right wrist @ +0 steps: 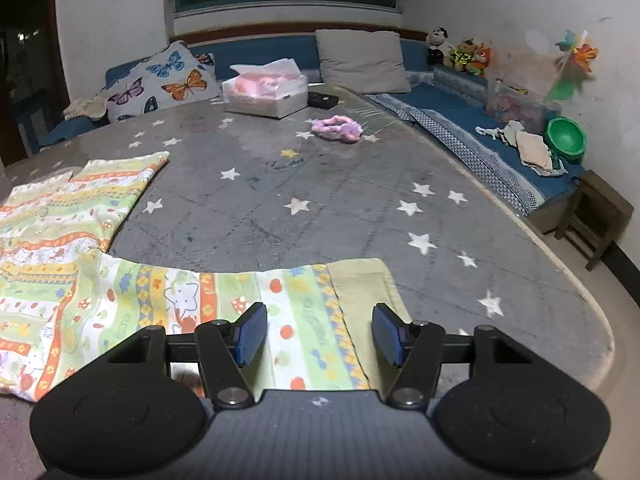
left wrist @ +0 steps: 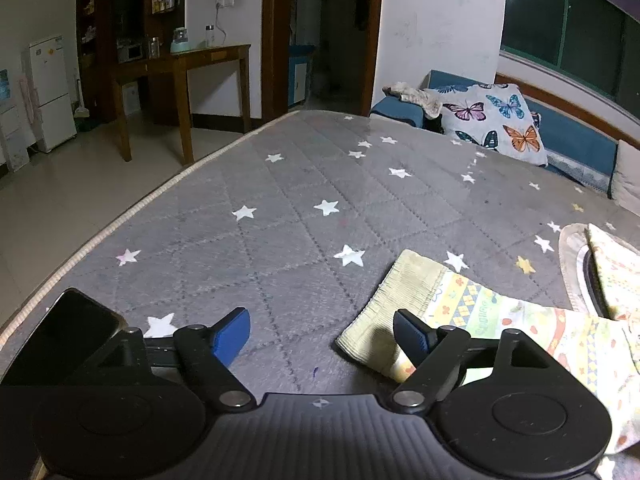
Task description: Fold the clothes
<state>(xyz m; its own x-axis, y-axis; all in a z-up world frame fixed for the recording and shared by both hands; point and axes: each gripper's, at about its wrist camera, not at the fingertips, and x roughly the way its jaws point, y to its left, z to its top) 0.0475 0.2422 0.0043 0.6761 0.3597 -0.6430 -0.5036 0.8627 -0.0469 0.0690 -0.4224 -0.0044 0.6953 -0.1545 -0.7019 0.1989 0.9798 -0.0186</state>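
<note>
A child's top, pale green and yellow with orange bands and mushroom prints, lies flat on the grey star-patterned mattress. One sleeve stretches toward me, and its ribbed cuff rests below my right gripper. That gripper's blue pads stand apart over the sleeve and press on nothing. In the left wrist view the other ribbed cuff lies at the right, under the right finger of my left gripper. Its jaws are wide open, with only the cuff's edge and bare mattress between them.
A butterfly pillow, a clear box of pink items, a purple scrunchie and a grey cushion sit at the far end. The mattress edge drops to tiled floor on the left, near a wooden table.
</note>
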